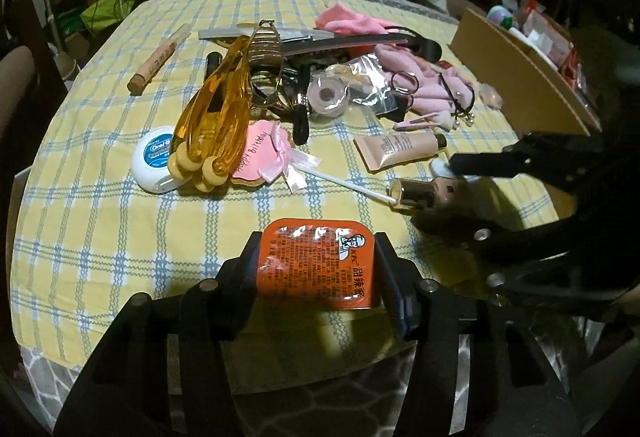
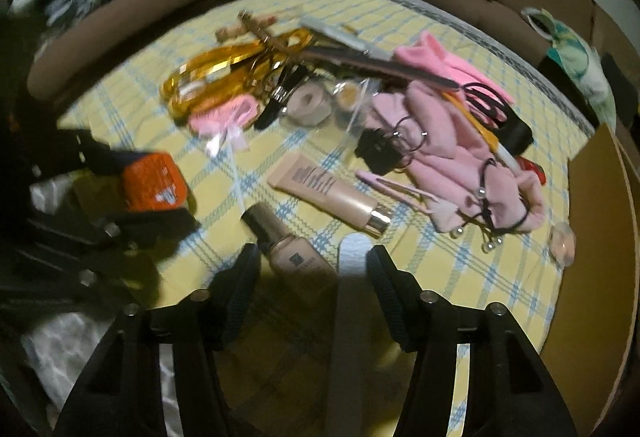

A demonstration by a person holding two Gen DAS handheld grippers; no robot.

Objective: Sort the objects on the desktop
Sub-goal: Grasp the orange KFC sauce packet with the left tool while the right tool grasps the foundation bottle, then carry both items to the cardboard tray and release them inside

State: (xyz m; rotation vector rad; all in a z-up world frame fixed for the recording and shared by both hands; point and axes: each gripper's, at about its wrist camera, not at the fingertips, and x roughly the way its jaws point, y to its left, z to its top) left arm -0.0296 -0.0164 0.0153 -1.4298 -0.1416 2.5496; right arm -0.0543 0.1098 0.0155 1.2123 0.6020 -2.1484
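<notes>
Clamping an orange sauce packet (image 1: 316,263), the left tongs (image 1: 316,269) hover while the right tongs (image 2: 314,265) stand apart above a foundation bottle (image 2: 286,245).

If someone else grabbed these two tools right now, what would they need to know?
Left hand-held gripper: shut on the orange sauce packet.
Right hand-held gripper: open, fingers straddling the foundation bottle and nail file, no grip visible.
The cardboard box stands at the table's right edge.
Left: pink tube, floss, pink cloths and much clutter remain on the checked tablecloth.
</notes>
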